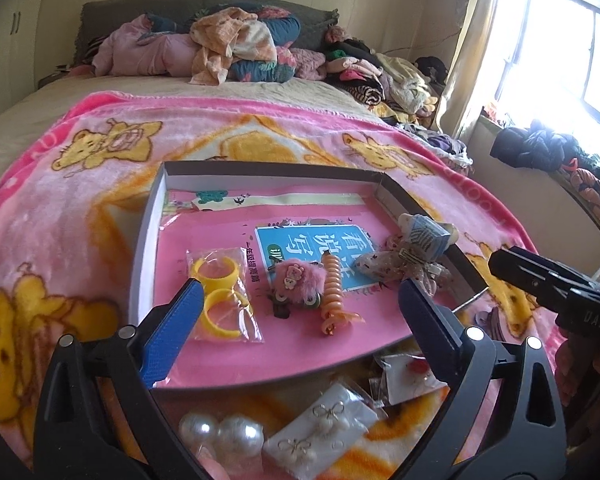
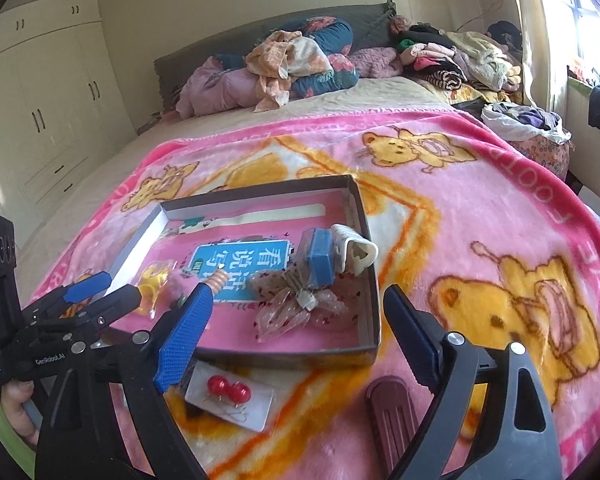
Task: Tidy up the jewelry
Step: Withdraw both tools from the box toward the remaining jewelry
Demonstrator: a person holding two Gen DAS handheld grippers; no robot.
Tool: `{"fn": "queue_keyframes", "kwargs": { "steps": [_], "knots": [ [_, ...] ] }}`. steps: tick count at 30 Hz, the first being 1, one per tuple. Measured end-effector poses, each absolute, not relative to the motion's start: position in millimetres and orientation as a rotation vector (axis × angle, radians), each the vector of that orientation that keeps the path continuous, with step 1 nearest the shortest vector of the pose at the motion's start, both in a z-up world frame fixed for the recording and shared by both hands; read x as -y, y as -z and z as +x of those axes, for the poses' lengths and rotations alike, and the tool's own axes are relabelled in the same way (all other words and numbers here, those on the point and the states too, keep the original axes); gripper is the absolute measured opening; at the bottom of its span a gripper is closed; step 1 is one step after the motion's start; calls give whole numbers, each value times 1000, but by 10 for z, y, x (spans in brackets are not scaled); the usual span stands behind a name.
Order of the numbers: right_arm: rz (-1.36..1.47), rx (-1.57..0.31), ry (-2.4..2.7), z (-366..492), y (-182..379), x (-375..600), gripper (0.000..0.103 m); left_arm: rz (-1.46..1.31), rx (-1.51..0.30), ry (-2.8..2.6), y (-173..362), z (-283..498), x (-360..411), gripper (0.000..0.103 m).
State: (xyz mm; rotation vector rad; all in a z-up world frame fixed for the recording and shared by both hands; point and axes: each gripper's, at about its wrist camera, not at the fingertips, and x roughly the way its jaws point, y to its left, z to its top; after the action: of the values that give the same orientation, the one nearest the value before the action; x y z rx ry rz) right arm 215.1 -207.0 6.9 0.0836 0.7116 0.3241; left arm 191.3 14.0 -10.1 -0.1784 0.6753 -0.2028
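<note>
Left wrist: open left claw (image 1: 300, 304) spans the box (image 1: 148, 216) front edge.

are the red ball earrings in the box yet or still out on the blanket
Out. The red ball earrings lie on their white card on the blanket, just in front of the box's near wall, not inside it.

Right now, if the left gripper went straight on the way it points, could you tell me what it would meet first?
Probably the pink fluffy hair clip lying in the tray, with the orange spiral hair tie just beside it. The open left gripper holds nothing, though depth is hard to judge here.
</note>
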Motion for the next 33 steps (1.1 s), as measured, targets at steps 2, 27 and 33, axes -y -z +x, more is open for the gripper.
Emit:
{"fn": "queue_keyframes", "kwargs": {
  "steps": [2,27,33],
  "knots": [
    [79,-703,-324,2098,-82,2064,85,-182,-666,200,76,1855,-160,90],
    [43,-628,-345,1472,-178,2083,91,-158,-621,165,38,1231,-330,91],
    [34,-641,-357,1409,-87,2040,91,-154,-633,162,100,1159,-347,91]
  ]
}}
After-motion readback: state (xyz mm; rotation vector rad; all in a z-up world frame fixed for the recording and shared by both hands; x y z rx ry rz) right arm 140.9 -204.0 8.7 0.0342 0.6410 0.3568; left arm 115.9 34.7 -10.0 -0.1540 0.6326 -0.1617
